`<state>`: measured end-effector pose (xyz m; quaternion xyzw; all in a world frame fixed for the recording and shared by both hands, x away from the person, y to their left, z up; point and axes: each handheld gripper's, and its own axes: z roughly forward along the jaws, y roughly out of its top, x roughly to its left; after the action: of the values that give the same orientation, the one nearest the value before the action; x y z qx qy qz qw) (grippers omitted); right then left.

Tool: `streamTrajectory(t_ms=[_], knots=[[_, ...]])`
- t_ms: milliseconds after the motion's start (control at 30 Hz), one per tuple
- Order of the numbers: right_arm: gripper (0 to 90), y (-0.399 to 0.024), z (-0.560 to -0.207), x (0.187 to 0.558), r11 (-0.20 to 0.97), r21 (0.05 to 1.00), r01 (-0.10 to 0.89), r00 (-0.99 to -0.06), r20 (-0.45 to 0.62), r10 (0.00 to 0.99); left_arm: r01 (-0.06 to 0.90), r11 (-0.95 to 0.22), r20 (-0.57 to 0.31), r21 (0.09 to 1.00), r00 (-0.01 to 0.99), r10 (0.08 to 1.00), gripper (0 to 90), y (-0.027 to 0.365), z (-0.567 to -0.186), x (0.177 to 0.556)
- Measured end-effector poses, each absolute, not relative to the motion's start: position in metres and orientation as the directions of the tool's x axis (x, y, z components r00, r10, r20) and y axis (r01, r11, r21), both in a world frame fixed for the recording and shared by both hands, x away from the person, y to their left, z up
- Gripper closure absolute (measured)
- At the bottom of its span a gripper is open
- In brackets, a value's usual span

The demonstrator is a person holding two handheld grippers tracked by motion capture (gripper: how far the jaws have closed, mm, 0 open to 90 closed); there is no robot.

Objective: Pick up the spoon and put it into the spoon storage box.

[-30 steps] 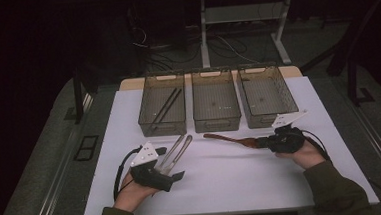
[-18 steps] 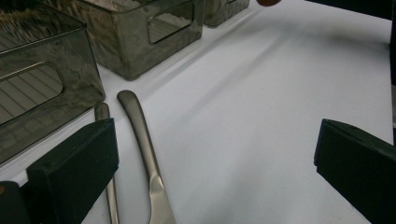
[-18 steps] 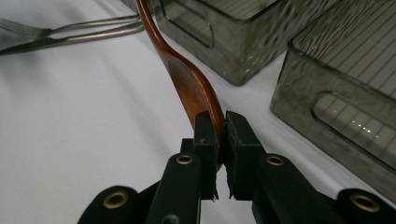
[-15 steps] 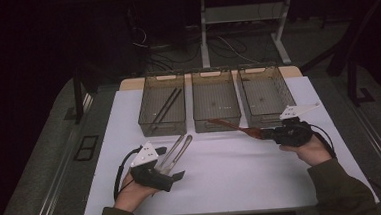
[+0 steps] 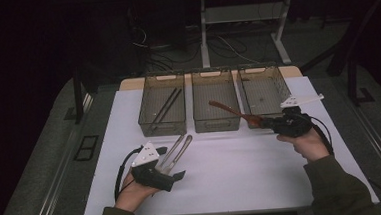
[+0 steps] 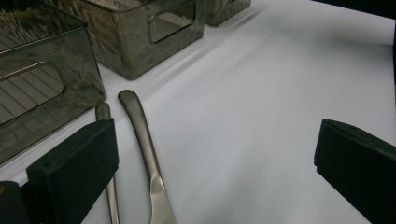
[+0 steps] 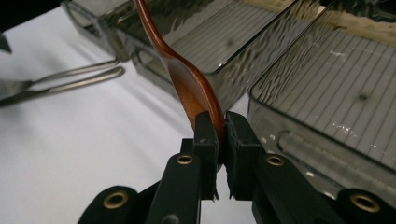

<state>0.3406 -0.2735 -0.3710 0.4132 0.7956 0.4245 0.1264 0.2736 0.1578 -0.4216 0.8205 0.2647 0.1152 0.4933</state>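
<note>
The right gripper (image 7: 218, 140), jaws pinching only the bowl end of the wooden spoon (image 7: 187, 84) held above the middle bin's (image 5: 217, 122) near rim, could let it pivot and strike that rim, while the left gripper (image 6: 210, 158), jaws spread, rests beside two metal utensils (image 5: 176, 151).

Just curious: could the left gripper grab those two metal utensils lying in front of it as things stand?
Probably yes. The left gripper is open and the metal utensils lie bare on the white table, one already between its fingers, nothing in the way.
</note>
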Motion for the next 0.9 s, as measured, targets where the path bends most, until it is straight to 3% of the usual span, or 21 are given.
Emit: streamTrajectory(t_ms=[900], knots=[[82.5,-0.215,-0.367,0.408,0.261,0.746,0.613,-0.468,0.076,0.881,0.311,-0.382,-0.066,0.871,0.842,0.536,0.0,0.155,-0.422,0.273]])
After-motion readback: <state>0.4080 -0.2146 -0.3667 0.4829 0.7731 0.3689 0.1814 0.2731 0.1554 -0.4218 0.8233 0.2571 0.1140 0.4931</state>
